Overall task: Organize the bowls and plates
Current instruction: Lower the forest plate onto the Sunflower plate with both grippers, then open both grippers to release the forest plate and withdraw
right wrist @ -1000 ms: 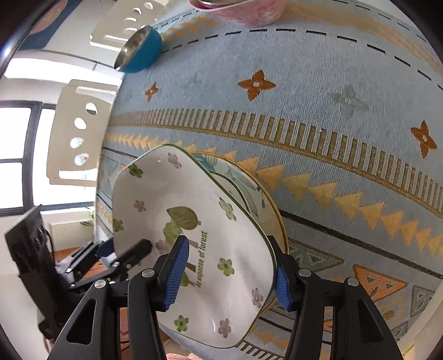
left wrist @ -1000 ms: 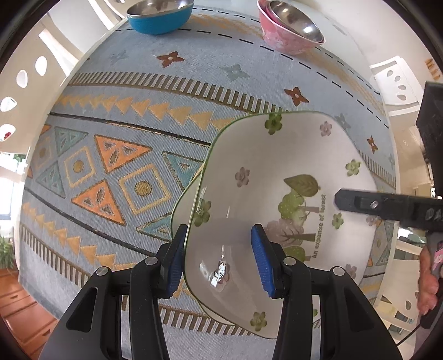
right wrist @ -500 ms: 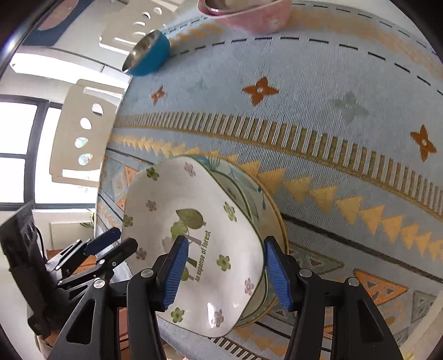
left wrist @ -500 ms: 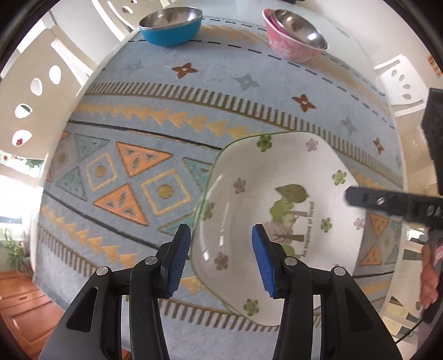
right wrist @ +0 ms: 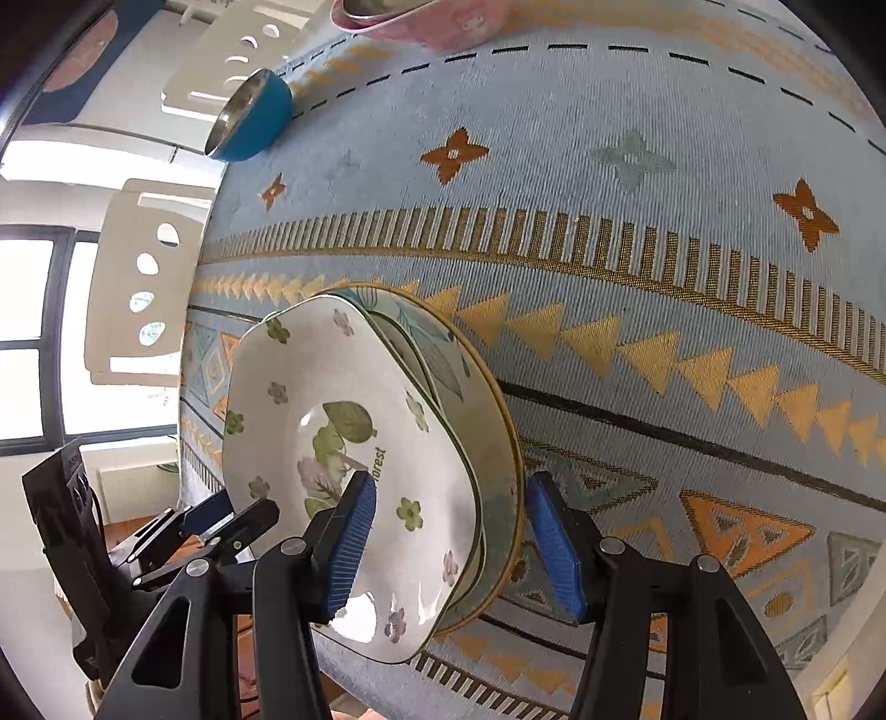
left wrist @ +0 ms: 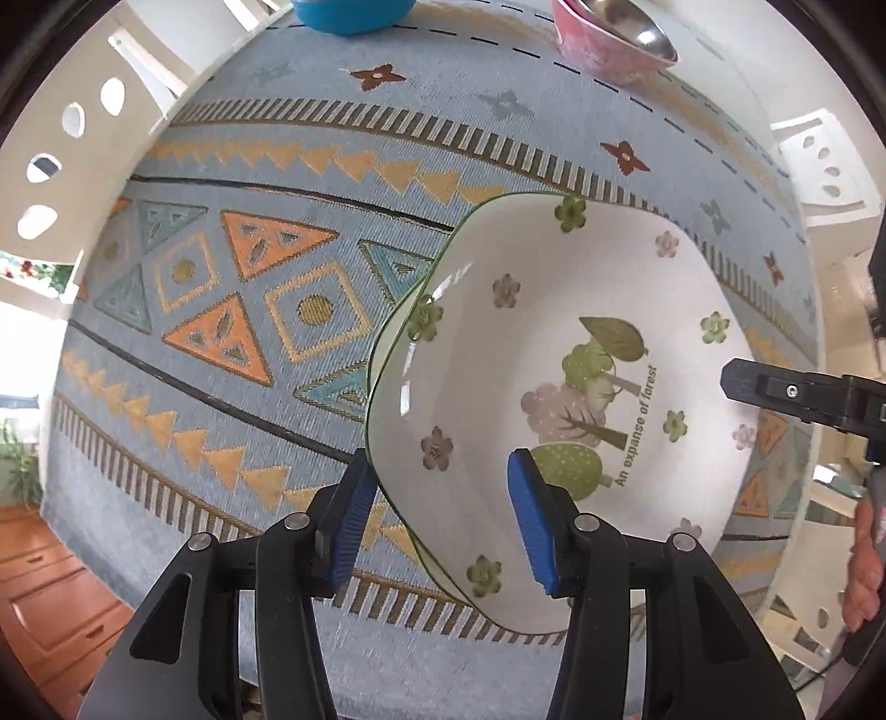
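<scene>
A white square-ish plate [left wrist: 554, 343] with flowers, trees and green lettering lies on top of a stack of plates [right wrist: 443, 343] on the patterned tablecloth [left wrist: 232, 166]. My left gripper [left wrist: 440, 526] points straight down over the plate's near rim. One blue pad is outside the rim and one is over the plate's inside. Its jaws are opening and the pads stand clear of the rim. My right gripper [right wrist: 454, 548] straddles the opposite rim of the stack, open, with gaps at both pads. One of its fingers [left wrist: 775, 393] shows in the left wrist view.
A blue bowl [right wrist: 252, 116] with a steel inside and a pink bowl [left wrist: 609, 39] holding a steel bowl stand at the table's far edge. White chairs [right wrist: 138, 288] ring the table. A person's hand [left wrist: 864, 554] is at the right.
The white plate has come down from a raised, tilted position and now rests nested on the stack. My left pads have spread a little. Both hands have stayed nearly in place.
</scene>
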Available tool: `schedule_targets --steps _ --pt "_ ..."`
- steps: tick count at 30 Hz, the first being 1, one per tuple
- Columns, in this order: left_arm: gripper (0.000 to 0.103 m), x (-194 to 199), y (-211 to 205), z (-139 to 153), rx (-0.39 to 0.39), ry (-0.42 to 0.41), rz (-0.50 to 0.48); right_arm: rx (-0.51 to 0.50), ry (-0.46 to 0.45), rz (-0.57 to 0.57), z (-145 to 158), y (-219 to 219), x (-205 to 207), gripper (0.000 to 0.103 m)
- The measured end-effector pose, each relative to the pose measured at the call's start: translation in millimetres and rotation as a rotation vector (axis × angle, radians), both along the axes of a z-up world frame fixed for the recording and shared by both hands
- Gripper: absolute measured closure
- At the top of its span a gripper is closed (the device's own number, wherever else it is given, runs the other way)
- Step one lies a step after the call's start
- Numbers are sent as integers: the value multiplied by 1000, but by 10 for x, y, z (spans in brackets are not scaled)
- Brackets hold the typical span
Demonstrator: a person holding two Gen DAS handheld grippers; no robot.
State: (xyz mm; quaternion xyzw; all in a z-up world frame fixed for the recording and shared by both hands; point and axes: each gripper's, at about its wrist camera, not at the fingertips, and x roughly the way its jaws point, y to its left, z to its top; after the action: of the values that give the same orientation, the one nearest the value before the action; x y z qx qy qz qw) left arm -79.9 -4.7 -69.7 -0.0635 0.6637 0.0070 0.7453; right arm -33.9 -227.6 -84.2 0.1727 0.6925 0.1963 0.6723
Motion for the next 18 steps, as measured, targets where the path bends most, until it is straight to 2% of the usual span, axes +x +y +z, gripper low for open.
schedule_targets --steps 10,18 --pt "56 54 -130 10 8 7 -10 11 15 -11 -34 -12 -15 47" --pt "53 84 -35 164 -3 -25 -17 35 -17 -40 128 -142 55 47"
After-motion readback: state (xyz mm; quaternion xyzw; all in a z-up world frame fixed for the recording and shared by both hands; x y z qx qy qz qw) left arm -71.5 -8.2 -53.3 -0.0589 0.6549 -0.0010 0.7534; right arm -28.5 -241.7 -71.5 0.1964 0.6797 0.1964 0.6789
